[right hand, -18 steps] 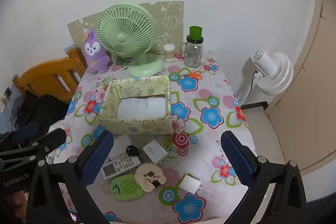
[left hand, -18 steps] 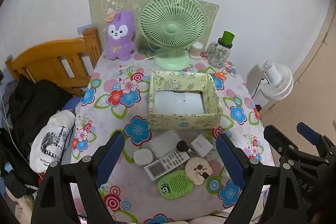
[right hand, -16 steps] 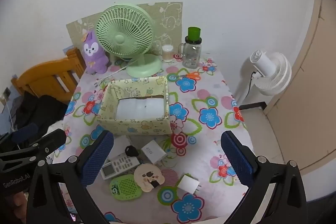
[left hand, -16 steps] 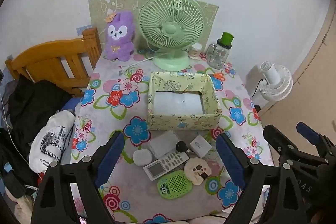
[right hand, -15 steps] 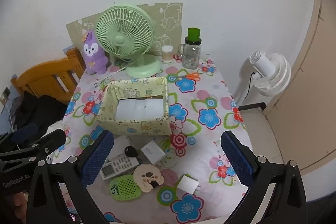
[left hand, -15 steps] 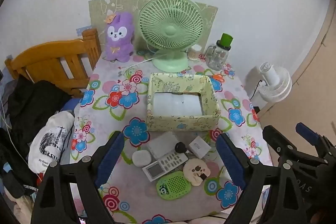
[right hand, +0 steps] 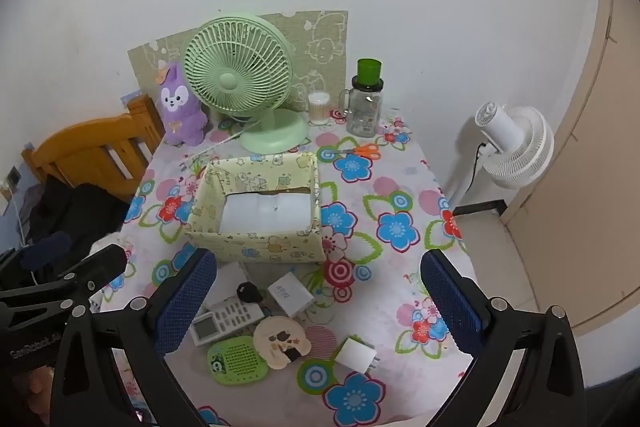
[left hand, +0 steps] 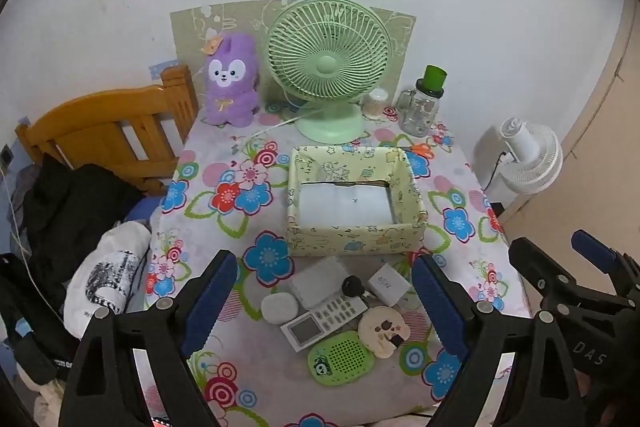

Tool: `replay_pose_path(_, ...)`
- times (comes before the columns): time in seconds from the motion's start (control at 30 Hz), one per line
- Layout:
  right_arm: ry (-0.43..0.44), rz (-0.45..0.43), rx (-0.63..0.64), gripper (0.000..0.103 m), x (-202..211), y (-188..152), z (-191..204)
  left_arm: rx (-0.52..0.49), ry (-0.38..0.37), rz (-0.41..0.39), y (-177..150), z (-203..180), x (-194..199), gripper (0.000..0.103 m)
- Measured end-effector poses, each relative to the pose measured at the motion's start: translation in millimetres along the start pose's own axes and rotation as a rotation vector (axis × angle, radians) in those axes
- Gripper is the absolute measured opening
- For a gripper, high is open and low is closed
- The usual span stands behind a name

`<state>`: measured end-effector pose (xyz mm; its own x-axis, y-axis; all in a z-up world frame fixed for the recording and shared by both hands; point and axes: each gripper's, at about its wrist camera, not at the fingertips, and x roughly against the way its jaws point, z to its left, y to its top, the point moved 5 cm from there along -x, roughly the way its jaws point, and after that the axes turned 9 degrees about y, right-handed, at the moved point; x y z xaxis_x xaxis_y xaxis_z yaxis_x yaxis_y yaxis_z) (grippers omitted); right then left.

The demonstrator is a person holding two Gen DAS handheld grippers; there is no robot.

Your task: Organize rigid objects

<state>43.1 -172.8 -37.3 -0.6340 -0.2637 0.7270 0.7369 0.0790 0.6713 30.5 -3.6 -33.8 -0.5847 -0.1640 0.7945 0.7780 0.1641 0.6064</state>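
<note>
A yellow patterned box with a white lining stands mid-table. In front of it lies a cluster: a white remote, a green speaker-like disc, a cream round item, a black key fob, white charger blocks, a round white puck and a white plug. My left gripper hangs open above the cluster, holding nothing. My right gripper is open and holds nothing.
A green desk fan, a purple plush, a glass jar with green lid and orange scissors sit at the back. A wooden chair with bags stands left; a white floor fan stands right.
Both grippers have drawn back and up a little, so the table and its objects look slightly smaller. Nothing on the table has moved.
</note>
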Motion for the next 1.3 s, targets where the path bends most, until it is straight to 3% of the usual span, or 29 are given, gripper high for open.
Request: replay_pose_path(1.3, -0.023, -0.012, 0.006, 0.103, 7.9, 7.3, -2.5, -0.044, 0.018, -0.014, 5.7, -7.1, 6.2, 0.09)
